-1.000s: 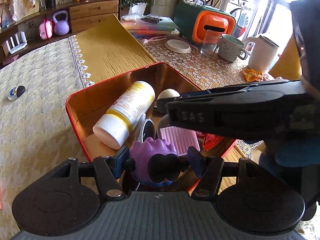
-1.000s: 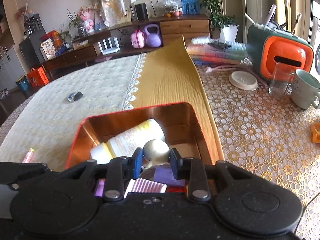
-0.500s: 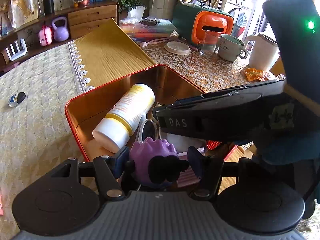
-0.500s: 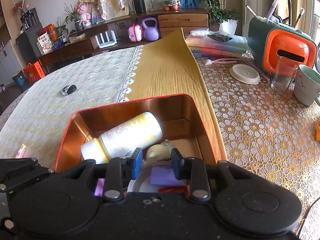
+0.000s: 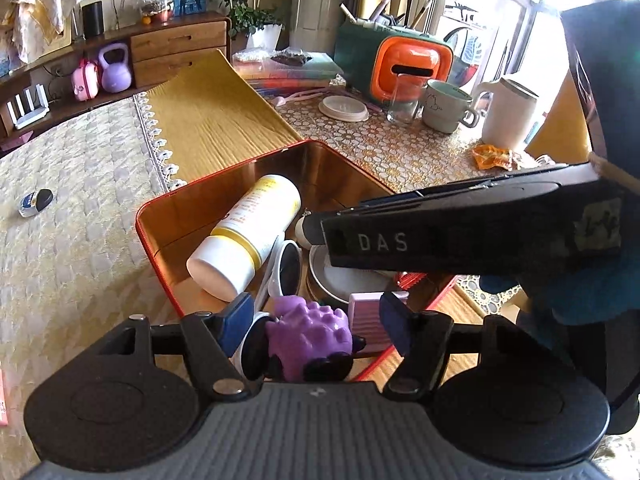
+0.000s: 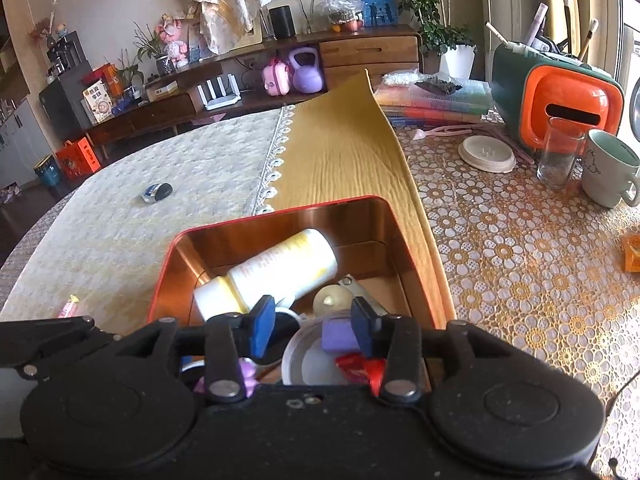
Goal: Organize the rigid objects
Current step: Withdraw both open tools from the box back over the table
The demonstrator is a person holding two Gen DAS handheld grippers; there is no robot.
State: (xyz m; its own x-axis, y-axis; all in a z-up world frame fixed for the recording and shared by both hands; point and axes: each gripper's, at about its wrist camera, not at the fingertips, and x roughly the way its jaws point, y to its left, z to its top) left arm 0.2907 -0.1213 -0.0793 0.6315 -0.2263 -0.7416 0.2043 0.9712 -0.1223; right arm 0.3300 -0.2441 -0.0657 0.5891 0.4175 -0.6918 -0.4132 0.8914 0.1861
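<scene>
Red-rimmed and coppery inside, the tin box [image 5: 168, 216] sits on the surface with both my tools hanging over its near end. Going left to right: out on the cream quilted cloth [image 5: 80, 208] lies a small dark-and-blue gadget [image 5: 36, 202], well apart from the box. My left hand-held gripper [image 5: 316, 326] is over the box's near corner, jaws spreading apart, and the purple spiky toy [image 5: 310, 340] sits between the blue pads without either one pressing on it, so it looks let go. Just beyond it a white bottle with a yellow band [image 5: 248, 236] lies on its side across the box, a pair of white-framed sunglasses [image 5: 286, 266] beside it, then a round white lid [image 5: 348, 280] and a pink ribbed block [image 5: 366, 322].

My right hand-held gripper [image 6: 314, 326] is also widening, nothing pinched; past its pads a small cream egg-shaped thing [image 6: 332, 300] rests on the box floor, with a lilac block [image 6: 338, 334] and a red wrapper [image 6: 362, 366] close below. Further right, on the gold flowery cloth [image 6: 520, 260], stand a clear glass [image 6: 558, 158] and a pale mug [image 6: 608, 168], in front of the orange-and-green case [image 6: 560, 96].
</scene>
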